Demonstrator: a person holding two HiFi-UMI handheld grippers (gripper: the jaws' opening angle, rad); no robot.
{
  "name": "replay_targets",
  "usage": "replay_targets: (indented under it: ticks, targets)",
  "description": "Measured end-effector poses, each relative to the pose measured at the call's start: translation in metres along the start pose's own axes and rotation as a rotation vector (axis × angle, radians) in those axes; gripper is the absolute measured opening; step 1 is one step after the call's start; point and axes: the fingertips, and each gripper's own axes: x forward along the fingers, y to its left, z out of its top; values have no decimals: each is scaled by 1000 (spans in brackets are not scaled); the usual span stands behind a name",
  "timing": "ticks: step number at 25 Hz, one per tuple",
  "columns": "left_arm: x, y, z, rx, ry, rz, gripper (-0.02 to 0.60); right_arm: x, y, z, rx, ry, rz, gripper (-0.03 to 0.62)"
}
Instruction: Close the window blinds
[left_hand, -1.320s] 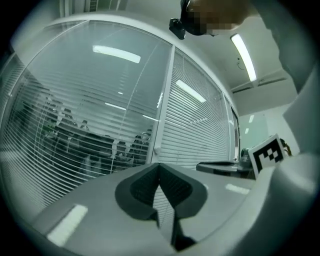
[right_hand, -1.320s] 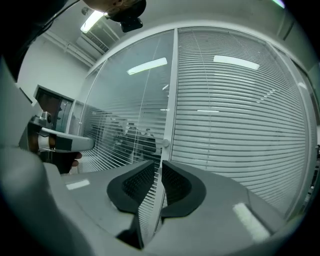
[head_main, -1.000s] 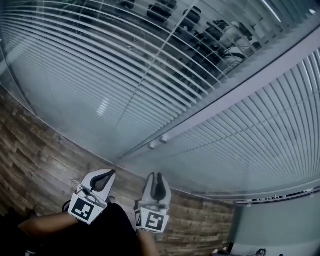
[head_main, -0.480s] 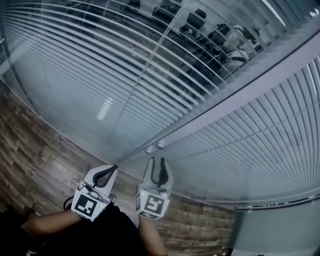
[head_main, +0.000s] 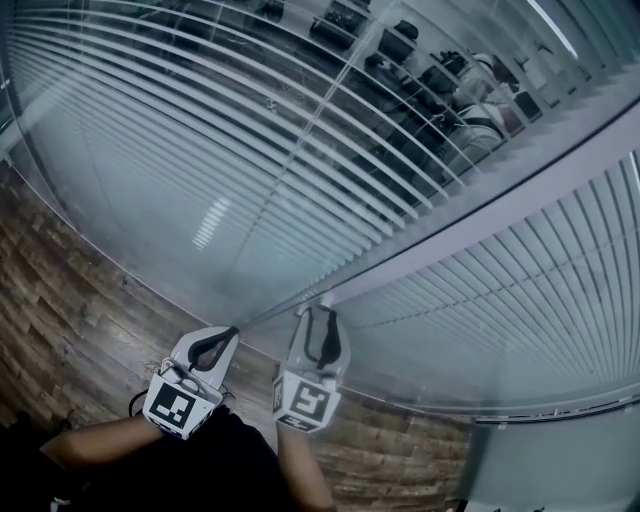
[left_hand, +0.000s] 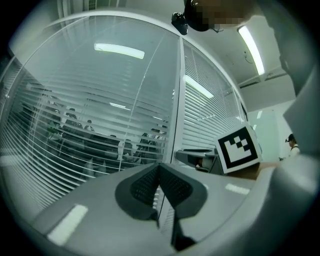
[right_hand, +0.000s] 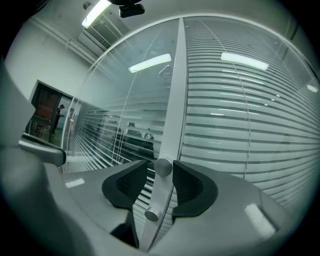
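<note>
The window blinds sit behind glass, with slats part open on the left pane (head_main: 250, 150) and flatter on the right pane (head_main: 520, 290). On the white post (right_hand: 172, 115) between the panes are two round metal knobs. My right gripper (right_hand: 160, 164) (head_main: 317, 318) is at the post with its jaws opening. The upper knob (right_hand: 163, 166) stands between its dark pads, and the left pad is clear of it. The lower knob (right_hand: 152, 215) shows below, nearer the camera. My left gripper (head_main: 226, 336) (left_hand: 159, 169) hangs left of it, shut on nothing, short of the glass.
A wood-look floor (head_main: 70, 300) runs along the foot of the glass wall. Through the left pane I see an office with desks, chairs and seated people (head_main: 480, 90). A doorway with a person standing (right_hand: 50, 117) lies far to the left in the right gripper view.
My right gripper has moved forward up to the knobs on the post and its jaws have spread. The left gripper has barely moved.
</note>
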Motion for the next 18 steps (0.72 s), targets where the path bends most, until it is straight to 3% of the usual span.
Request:
replay_targets:
  ticks: [7,14,18]
  targets:
    - [-4,15,-17,-4,43,11,2,1,-8,-9,18,-4,-50,121]
    - [4,12,-20,-9,57,-2,2,12,-15,-4,-114,2,-81,124]
    - [-1,15,-21,-7,48,7,2,10,-16,-11,-78,14,-91,127]
